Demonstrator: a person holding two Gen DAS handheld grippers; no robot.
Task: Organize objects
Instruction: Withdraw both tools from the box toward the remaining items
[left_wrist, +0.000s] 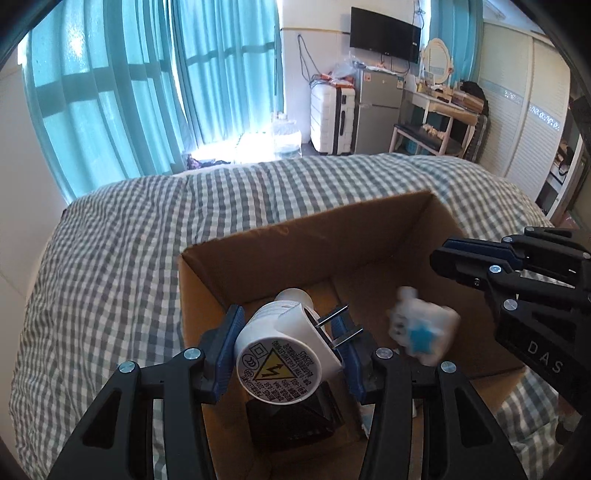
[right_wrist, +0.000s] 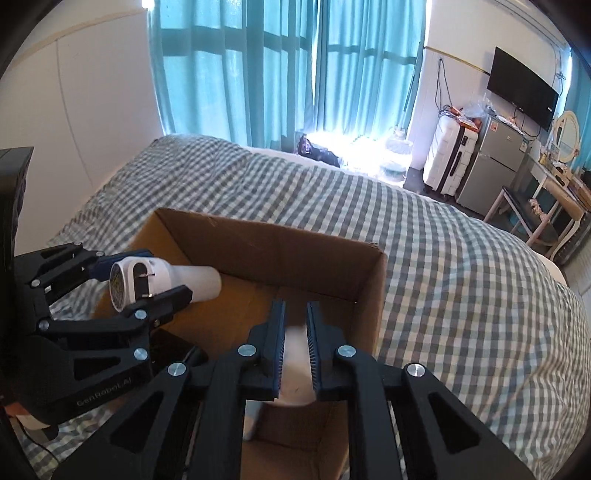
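Our left gripper (left_wrist: 286, 347) pinches a white plug-in device (left_wrist: 284, 350) over the open cardboard box (left_wrist: 295, 236) on the checked bed (left_wrist: 110, 258). Our right gripper (right_wrist: 295, 332) has its fingers slightly apart, with a blurred white toy (left_wrist: 423, 332) below them inside the box, apparently loose.

Cardboard box (left_wrist: 303, 236) open on the bed (left_wrist: 110, 258). Left claw (left_wrist: 284, 343) over the box's left side, clamped on a plug-in device (left_wrist: 284, 350). Right claw (right_wrist: 295, 343) above the box's right part, jaws a little apart; blurred small object (left_wrist: 421, 332) beneath it, inside the box. Dark item (left_wrist: 291, 417) in the box under the plug-in device. Behind the bed: suitcase (left_wrist: 332, 118), fridge (left_wrist: 376, 110) to its right, television (left_wrist: 384, 35) above.
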